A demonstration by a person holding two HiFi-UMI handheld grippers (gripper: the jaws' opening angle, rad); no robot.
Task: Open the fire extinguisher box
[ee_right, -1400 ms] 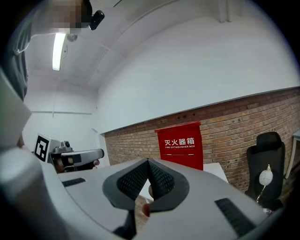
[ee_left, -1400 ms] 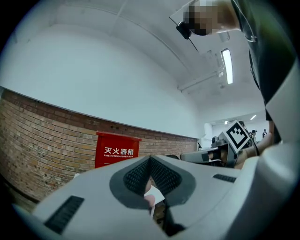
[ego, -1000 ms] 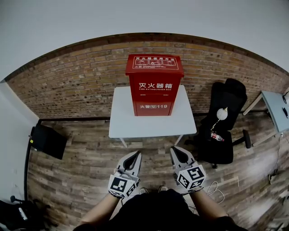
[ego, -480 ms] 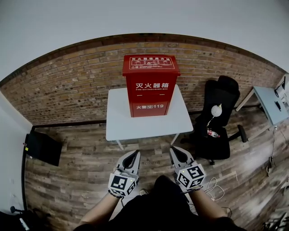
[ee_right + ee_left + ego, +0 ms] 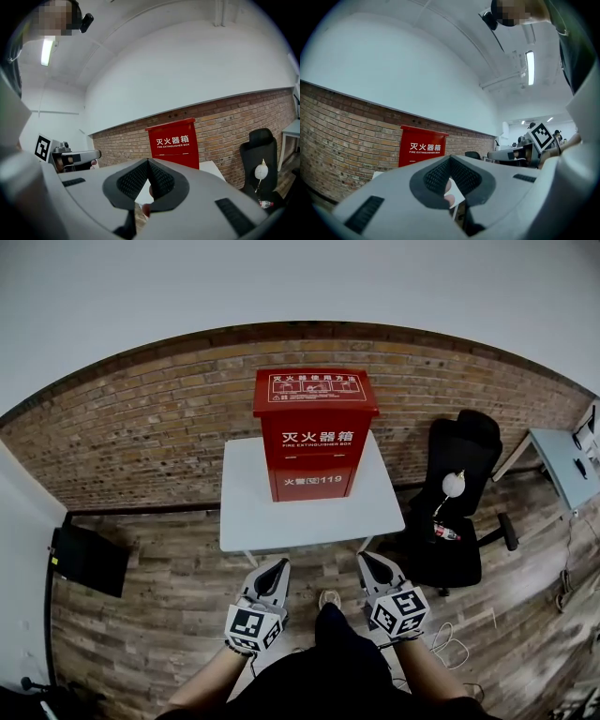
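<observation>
A red fire extinguisher box stands upright on a white table against the brick wall, lid down. It also shows as the red box in the left gripper view and the red box in the right gripper view. My left gripper and right gripper are held side by side well short of the table, both shut with nothing between the jaws. Both point toward the box.
A black office chair with a bottle and a white object on it stands right of the table. A black case lies on the wooden floor at left. A desk sits at far right. A person's shoe shows between the grippers.
The view has shifted slightly; the box and table sit a little lower and nearer in the head view. Both grippers keep the same pose and stay shut.
</observation>
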